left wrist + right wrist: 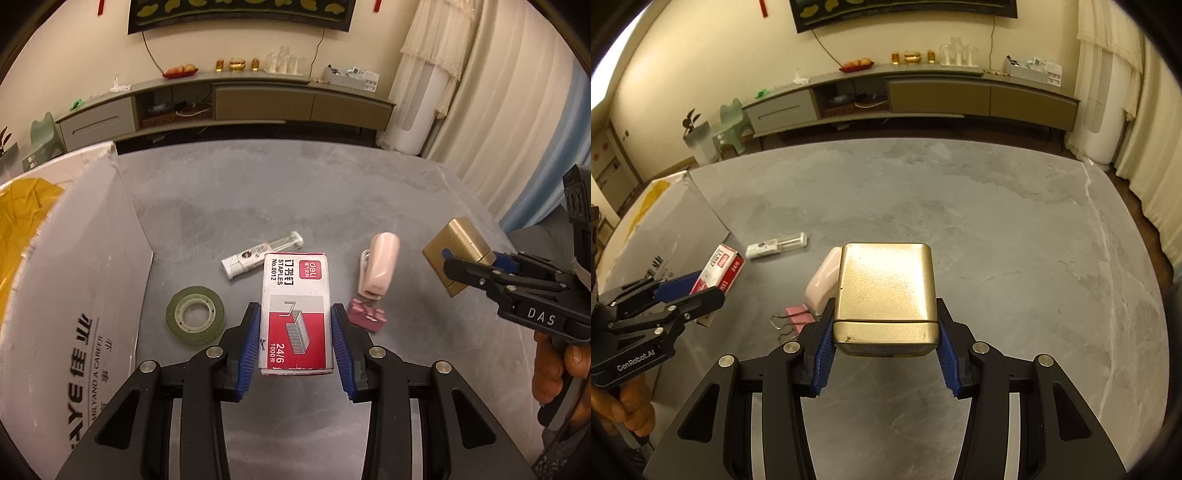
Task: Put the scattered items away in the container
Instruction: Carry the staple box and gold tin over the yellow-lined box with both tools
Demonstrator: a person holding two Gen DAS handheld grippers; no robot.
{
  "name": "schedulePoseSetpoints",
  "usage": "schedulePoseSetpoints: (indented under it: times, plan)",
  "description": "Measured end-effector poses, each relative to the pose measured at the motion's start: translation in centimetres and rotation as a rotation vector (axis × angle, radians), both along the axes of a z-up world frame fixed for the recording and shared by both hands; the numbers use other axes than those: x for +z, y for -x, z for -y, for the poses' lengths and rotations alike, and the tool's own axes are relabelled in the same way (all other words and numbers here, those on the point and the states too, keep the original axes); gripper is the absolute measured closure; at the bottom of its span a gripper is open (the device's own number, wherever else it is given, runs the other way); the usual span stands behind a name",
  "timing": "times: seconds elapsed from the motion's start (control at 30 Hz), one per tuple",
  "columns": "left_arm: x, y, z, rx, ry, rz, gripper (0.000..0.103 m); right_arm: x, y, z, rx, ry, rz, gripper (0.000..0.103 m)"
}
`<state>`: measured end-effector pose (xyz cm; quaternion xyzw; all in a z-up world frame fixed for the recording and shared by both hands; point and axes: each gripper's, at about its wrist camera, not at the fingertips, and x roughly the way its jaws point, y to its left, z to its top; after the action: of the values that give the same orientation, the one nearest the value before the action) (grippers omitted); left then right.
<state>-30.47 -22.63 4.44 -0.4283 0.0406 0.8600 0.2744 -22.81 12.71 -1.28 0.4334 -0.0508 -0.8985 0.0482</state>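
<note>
Above the table [997, 229] — gold tin [886, 291], staple box [295, 310]

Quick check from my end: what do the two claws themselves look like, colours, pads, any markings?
Both are black, angular linkage frames with round silver pivot pins and ribbed blue pads on the fingers. The right claw carries a white "DAS" label on its side; the left claw reads "GenRobot.AI" in white. No cables or sleeves are visible; a bare hand grips the right handle.
</note>
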Motion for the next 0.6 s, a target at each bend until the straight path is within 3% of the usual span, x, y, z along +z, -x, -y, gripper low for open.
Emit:
schedulePoseSetpoints:
  times: [0.6]
  plan:
    - [3.4,-2.2,1.5,-0.019,-0.056,-0.064,0.064,4.3,-3.4,3.8,0.035,0.003,-0.077,0.052]
